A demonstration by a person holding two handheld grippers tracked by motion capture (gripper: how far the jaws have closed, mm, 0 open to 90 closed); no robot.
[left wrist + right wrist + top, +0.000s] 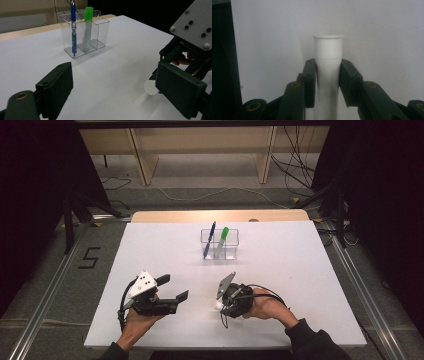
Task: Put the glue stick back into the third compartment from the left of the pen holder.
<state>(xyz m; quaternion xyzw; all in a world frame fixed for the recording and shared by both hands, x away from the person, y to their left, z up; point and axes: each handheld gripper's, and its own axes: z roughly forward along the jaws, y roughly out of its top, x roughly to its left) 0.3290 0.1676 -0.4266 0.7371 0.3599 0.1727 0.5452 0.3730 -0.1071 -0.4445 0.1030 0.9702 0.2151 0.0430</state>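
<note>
A white marker (328, 47) lies on the white table (300, 285) near the front. My right gripper (328, 62) is shut on its barrel, with the capped end sticking out past the pads. In the high view the right gripper (223, 306) sits low at centre front, and the marker's white end (218, 306) shows at its left. The left gripper view shows that round end (150, 87) beside the right gripper (182, 57). My left gripper (175, 288) (116, 77) stands open and holds nothing, left of the marker.
A clear plastic holder (235, 239) (101, 32) stands at the table's middle back, with a blue pen (209, 240) (73, 30) and a green-capped marker (222, 242) (88, 25) upright in separate compartments. A wooden strip edges the far side.
</note>
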